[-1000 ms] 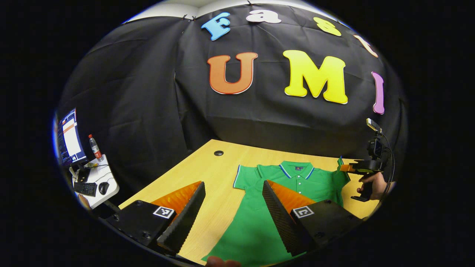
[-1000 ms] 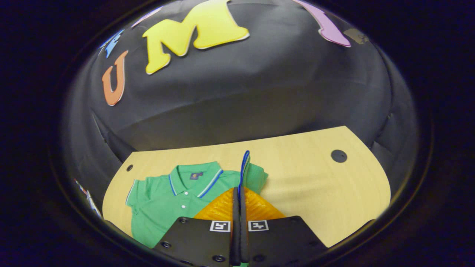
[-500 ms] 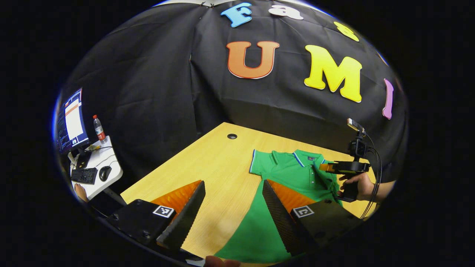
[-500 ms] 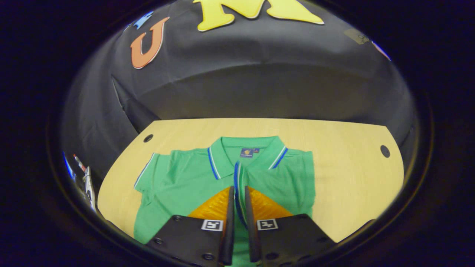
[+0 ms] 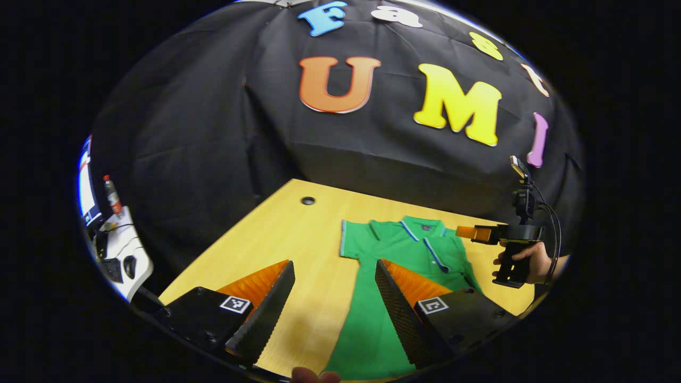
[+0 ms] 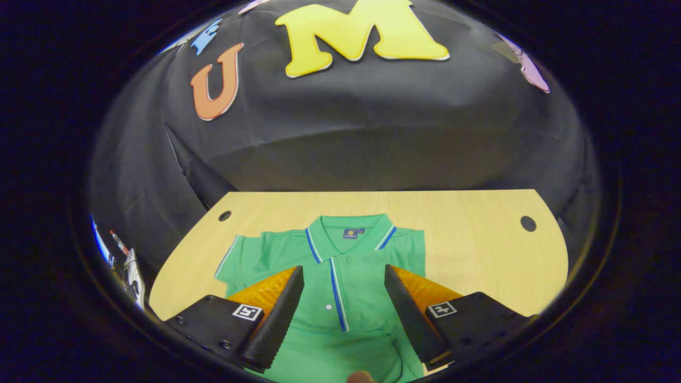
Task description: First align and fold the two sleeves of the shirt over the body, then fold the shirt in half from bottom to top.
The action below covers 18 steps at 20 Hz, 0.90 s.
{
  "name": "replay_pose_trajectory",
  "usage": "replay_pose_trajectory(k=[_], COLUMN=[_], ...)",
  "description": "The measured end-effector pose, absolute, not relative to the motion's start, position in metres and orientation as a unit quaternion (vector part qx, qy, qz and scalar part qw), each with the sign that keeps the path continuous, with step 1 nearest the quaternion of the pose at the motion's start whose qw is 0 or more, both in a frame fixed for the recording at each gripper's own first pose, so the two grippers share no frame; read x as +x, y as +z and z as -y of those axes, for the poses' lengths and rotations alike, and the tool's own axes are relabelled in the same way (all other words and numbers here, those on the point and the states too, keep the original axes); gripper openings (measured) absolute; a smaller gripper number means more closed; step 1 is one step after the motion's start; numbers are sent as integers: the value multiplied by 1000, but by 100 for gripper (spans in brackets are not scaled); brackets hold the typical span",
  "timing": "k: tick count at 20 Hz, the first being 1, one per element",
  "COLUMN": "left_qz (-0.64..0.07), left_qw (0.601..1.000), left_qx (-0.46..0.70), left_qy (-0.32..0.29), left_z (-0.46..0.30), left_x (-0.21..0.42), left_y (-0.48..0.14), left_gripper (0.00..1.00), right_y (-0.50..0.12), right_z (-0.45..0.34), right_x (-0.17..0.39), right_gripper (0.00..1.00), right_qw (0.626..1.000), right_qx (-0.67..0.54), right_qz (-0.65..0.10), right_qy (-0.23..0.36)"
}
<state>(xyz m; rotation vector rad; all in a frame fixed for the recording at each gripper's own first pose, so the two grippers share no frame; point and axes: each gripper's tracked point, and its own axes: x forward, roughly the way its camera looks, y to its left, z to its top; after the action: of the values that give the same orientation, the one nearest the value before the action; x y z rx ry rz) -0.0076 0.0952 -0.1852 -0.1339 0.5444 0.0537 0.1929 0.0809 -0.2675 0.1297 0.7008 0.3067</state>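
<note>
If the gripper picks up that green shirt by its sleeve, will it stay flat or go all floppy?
Probably floppy. The green shirt lies flat against the table with soft creases, so it looks like thin cloth that would likely droop. One sleeve already lies folded over the body, so it seems to bend easily. The other sleeve would likely do the same.

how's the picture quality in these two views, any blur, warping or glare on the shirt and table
Left gripper view: sharp in the middle, the green polo shirt crisp; fisheye bends the wooden table edge, and the desk with the bottle smears at the rim. Right gripper view: shirt collar sharp, table's far edge bowed, soft sheen on the wood, no harsh glare.
</note>
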Motion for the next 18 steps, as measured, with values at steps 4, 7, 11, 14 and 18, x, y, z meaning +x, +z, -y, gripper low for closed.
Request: replay_pose_trajectory(k=[4,7,11,14,18], left_qz=[-323,-352,-420,-470,-520], left_qw=[942,929,894,868,835], left_qx=[-81,-93,-92,-95,-136], left_qy=[-38,-62,-122,-129,-115], left_z=[-85,-86,-75,-81,-90], left_x=[30,67,110,145,182], left_y=[-214,-236,-267,-288,-321], left_gripper=[99,99,99,99,98], right_y=[-207,-184,-177,-178,-190], right_z=[-57,-33,-14,-14,-21], right_x=[135,86,34,16,8], right_gripper=[96,96,96,96,96], right_qw=[936,939,936,930,921], right_qx=[57,50,33,21,33], right_qz=[-303,-293,-297,-306,-324], right_qy=[170,173,186,203,212])
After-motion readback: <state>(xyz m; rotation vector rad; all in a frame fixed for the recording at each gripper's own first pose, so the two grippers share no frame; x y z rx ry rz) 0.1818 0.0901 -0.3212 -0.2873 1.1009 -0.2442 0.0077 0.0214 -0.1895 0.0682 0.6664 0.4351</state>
